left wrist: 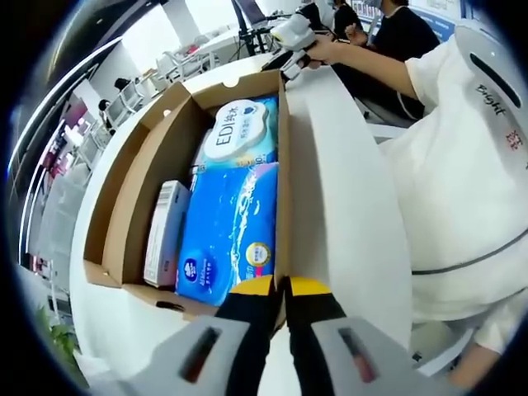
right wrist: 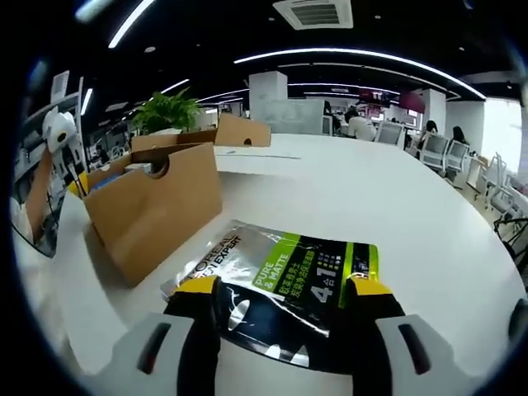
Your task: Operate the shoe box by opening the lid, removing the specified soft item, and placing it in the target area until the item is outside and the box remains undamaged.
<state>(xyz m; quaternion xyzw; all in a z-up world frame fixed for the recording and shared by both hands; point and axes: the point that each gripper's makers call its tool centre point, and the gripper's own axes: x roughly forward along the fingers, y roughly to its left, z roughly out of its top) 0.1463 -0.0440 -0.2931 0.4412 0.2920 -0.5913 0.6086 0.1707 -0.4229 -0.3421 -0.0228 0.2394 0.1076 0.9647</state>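
Note:
An open cardboard shoe box (left wrist: 136, 194) stands on a white table with its flaps spread. Inside lie a blue tissue pack (left wrist: 227, 235), an EDI wipes pack (left wrist: 239, 132) and a slim white carton (left wrist: 165, 231). My left gripper (left wrist: 280, 289) is shut on the box's near right wall, its yellow-tipped jaws pinching the thin cardboard edge. A silver, black and green L'Oreal pouch (right wrist: 285, 276) lies flat on the table beside the box (right wrist: 157, 206). My right gripper (right wrist: 282, 293) is open, its jaws standing wide over the pouch's near end. The right gripper (left wrist: 293, 37) also appears beyond the box's far end, held by a hand.
The white table (right wrist: 371, 198) stretches far to the right and back. A second cardboard box (right wrist: 239, 130) and a green plant (right wrist: 165, 111) stand behind the shoe box. The person's white-sleeved arm (left wrist: 462, 165) runs along the table's right side. Office chairs (right wrist: 441, 153) stand beyond.

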